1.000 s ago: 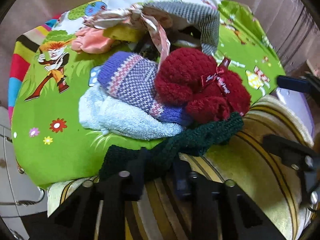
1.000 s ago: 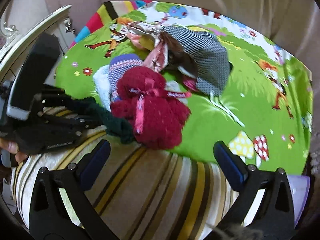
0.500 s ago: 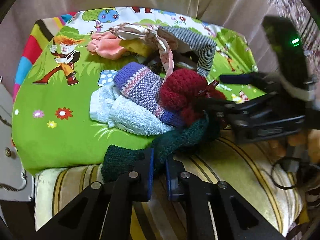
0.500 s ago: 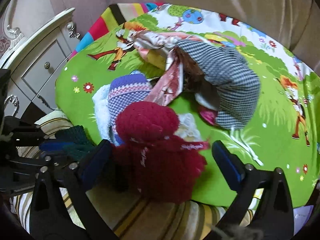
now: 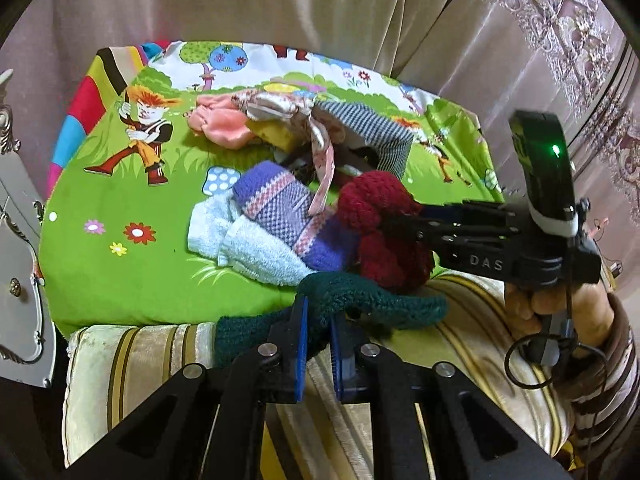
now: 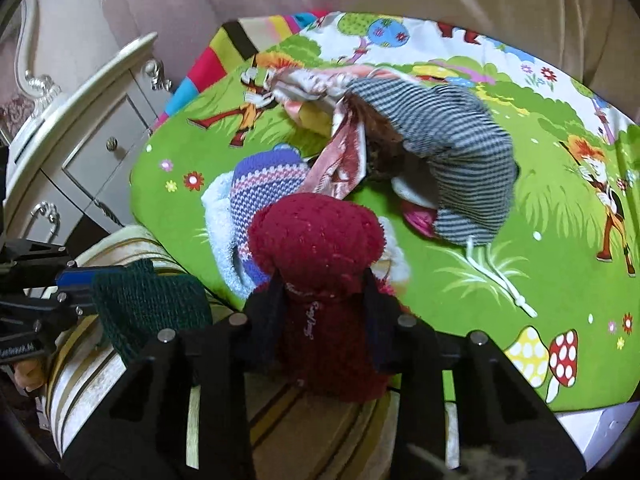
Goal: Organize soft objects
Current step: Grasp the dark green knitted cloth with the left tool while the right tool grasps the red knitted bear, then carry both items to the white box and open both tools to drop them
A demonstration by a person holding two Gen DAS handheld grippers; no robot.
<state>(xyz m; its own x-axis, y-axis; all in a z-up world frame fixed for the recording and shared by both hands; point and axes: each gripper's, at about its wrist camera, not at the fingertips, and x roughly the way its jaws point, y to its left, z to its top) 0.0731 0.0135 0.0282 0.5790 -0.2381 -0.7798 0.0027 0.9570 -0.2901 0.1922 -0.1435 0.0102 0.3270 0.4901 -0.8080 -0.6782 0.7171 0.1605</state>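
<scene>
A heap of soft things lies on a green cartoon sheet (image 5: 120, 248). My left gripper (image 5: 318, 344) is shut on a dark green knitted piece (image 5: 372, 300), also seen in the right wrist view (image 6: 148, 304). My right gripper (image 6: 324, 312) is shut on a dark red woolly item (image 6: 316, 248), which shows in the left wrist view (image 5: 376, 216) with the right gripper (image 5: 404, 232) reaching in from the right. Beside them lie a purple patterned knit (image 5: 280, 212), a light blue towel (image 5: 248, 248), a pink cloth (image 5: 220, 124) and a grey striped garment (image 6: 452, 136).
A striped beige cushion (image 5: 132, 360) lies under both grippers at the front edge. A white bedside cabinet (image 6: 80, 128) stands at the left. Curtains (image 5: 520, 40) hang behind. A pink floral ribbon cloth (image 6: 344, 160) drapes over the heap.
My right gripper has moved in over the dark red woolly item and shut on it. My left gripper has pulled back slightly, still holding the green knit.
</scene>
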